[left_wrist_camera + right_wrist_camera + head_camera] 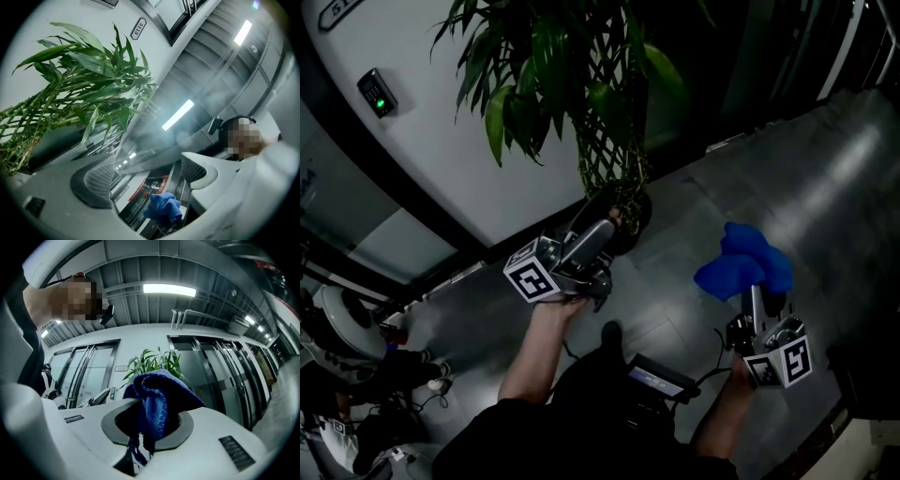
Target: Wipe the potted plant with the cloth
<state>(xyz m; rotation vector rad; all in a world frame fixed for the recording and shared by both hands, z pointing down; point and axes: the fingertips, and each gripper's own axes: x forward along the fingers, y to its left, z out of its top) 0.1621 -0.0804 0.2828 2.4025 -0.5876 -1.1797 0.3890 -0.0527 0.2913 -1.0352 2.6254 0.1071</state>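
One potted plant [581, 94] stands on the floor [825, 187] by the wall. Two tools: the left tool [598, 232] is wide and holds nothing, near the pot. The right tool [757, 298] pinches one blue cloth [745, 262], away from the plant.

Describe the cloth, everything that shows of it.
The cloth is bright blue and looks like a woven or knitted fabric, with loose frayed threads hanging from its lower end. It is bunched up, not spread out. The right gripper has its jaws shut on it, and most of the cloth bulges out beyond them. It is held in the air over the grey floor, apart from the plant, and touches only that gripper.
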